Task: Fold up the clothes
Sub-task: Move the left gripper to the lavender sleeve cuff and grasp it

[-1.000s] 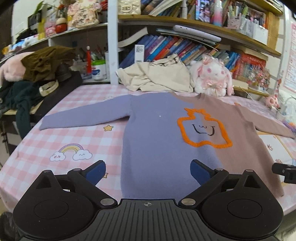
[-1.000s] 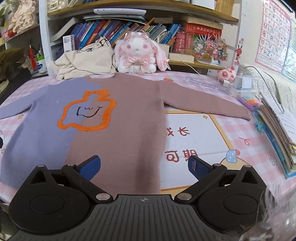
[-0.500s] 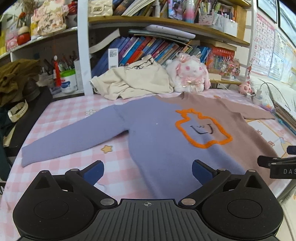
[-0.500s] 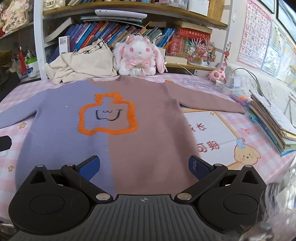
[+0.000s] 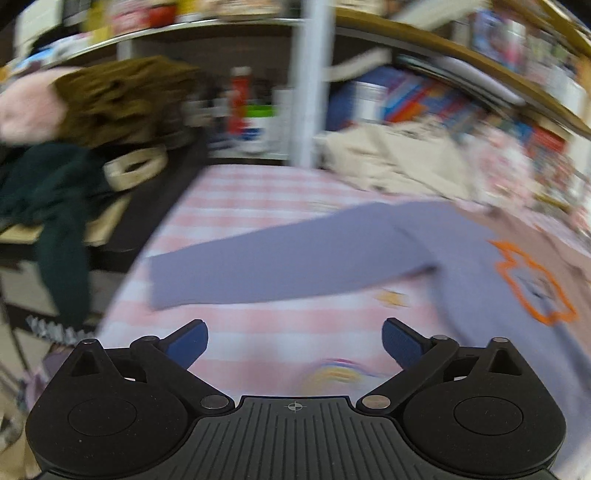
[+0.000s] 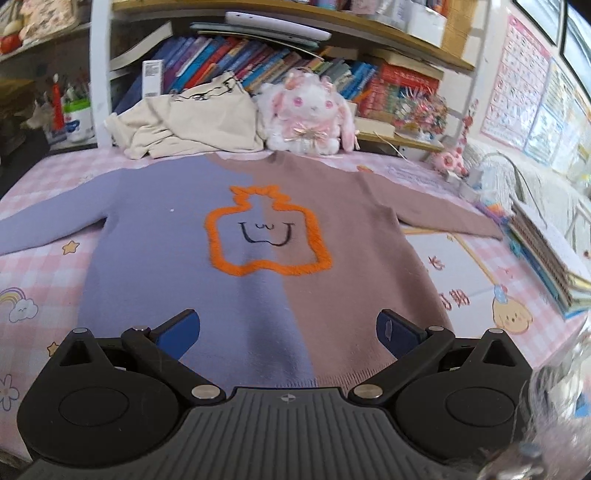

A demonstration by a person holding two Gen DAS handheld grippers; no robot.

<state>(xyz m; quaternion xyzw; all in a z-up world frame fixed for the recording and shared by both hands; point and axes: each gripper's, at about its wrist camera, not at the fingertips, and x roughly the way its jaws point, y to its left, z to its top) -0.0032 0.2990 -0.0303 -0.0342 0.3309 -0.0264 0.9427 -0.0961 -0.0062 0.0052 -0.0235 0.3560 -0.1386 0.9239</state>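
- On the pink-and-white checked tablecloth, printed with stars, rainbows and cartoon figures, a sweater lies flat, front up, sleeves spread to either side; its one half is lilac, the other dusty brown, with an orange outline and a small drawn face at the chest.
- Behind the collar, a cream garment lies crumpled beside a white-and-pink plush rabbit, both against the shelf unit full of books.
- At the right table edge sits a stack of notebooks; posters hang on the wall beyond.
- The right gripper hangs over the sweater's hem, its blue pads wide apart and holding nothing.
- The left wrist view is motion-blurred: the left gripper, likewise spread and empty, sits above bare cloth near the lilac sleeve.
- Left of the table, dark green and brown clothes are heaped.
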